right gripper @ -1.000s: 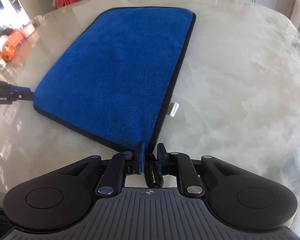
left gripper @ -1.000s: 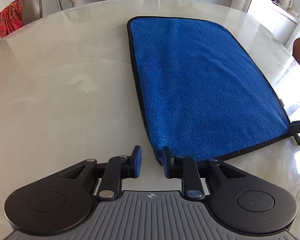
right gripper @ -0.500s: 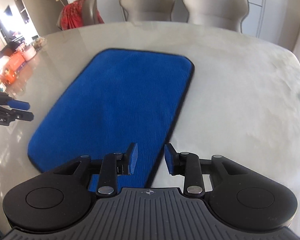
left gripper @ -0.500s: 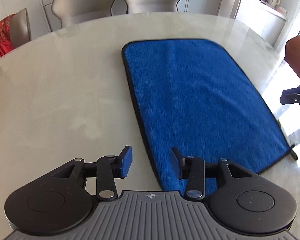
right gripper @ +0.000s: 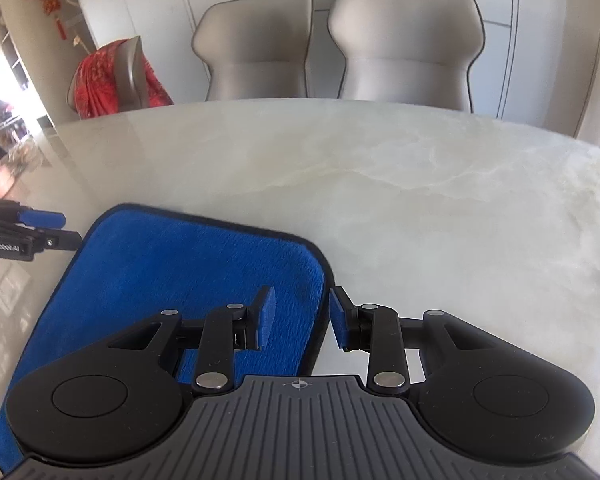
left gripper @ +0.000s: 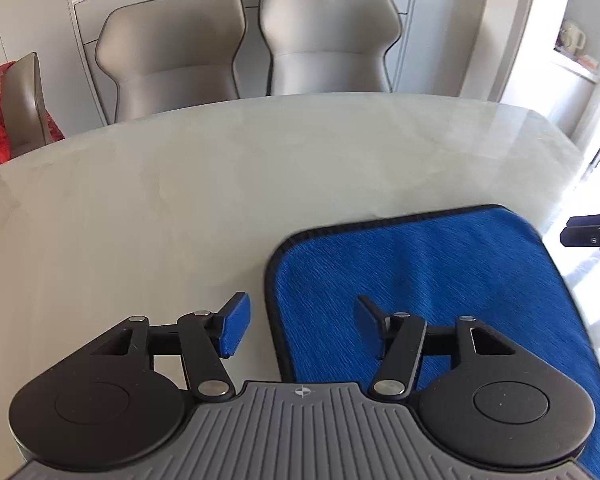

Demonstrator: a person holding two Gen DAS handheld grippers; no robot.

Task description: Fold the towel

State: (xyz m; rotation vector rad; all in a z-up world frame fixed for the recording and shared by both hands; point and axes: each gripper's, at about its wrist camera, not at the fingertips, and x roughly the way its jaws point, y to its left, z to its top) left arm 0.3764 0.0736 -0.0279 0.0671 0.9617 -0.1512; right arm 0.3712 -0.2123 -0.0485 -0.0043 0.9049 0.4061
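Observation:
A blue towel with black edging lies flat on the pale marble table. My left gripper hovers over the towel's left edge near its far left corner. Its jaws are opening, the edge runs between them, and the pads do not press on it. In the right wrist view the towel fills the lower left. My right gripper straddles its right edge just short of the far right corner, open and empty. Each gripper also shows in the other's view: the right gripper, the left gripper.
Two grey chairs stand behind the table's far rim. A chair draped in red cloth stands at the left. Bare marble stretches beyond and to the right of the towel. Cabinets line the back wall.
Both grippers left the towel's near corners and travelled along its side edges to the far corners. The right gripper let go of the corner. Both jaws stand wider.

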